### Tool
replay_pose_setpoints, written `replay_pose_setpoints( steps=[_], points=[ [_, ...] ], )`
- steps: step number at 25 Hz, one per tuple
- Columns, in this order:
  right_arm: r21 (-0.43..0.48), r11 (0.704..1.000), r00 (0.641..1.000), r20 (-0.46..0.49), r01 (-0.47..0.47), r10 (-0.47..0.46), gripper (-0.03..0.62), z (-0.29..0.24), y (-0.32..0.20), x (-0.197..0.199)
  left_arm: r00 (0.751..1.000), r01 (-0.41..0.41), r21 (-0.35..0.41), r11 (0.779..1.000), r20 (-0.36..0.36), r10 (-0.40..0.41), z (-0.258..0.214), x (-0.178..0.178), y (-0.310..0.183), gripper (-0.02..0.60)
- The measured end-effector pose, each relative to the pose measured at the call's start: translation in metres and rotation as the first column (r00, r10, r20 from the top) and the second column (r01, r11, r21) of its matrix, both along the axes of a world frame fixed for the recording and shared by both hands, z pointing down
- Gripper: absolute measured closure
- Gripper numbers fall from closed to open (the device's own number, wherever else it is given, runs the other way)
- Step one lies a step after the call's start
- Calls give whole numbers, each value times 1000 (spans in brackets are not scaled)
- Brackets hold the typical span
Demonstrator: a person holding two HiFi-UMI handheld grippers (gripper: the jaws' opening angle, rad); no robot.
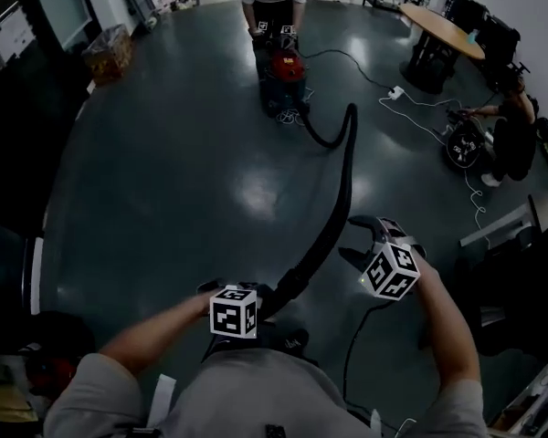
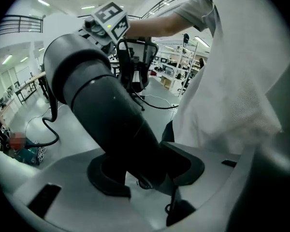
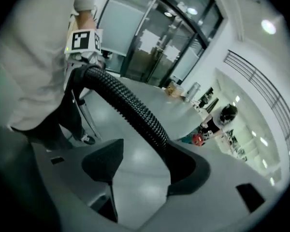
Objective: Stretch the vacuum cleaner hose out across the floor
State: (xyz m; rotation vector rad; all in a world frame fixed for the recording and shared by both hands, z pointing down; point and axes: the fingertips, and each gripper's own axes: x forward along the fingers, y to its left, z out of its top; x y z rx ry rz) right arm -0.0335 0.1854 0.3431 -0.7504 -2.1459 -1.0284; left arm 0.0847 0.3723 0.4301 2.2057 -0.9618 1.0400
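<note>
Close before me, my left gripper (image 1: 261, 301) clenches the hose (image 1: 341, 194) end; my right gripper (image 1: 369, 241) stands released, hose just beside one jaw.

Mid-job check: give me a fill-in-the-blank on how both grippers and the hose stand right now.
The left gripper is ____ on the thick end of the hose.
The right gripper, beside the hose, is ____ and grips nothing.
The hose leads away to a ____ vacuum cleaner.
Missing words: shut; open; red.
</note>
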Motion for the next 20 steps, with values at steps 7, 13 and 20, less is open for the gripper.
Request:
replay_pose_setpoints(
  steps=[7, 13, 20],
  points=[
    [138, 960, 970, -46, 243, -239, 310, 34, 43, -86, 997, 73, -33, 997, 35, -71, -9, -8, 38, 369],
    [294, 910, 942, 80, 291, -327, 405, 40, 57, -118, 978, 203, -28, 979, 45, -202, -12, -9, 62, 370],
    [247, 935, 952, 102, 256, -288, 419, 28, 53, -86, 952, 296, -15, 955, 90, -293, 0, -21, 81, 379]
  ],
)
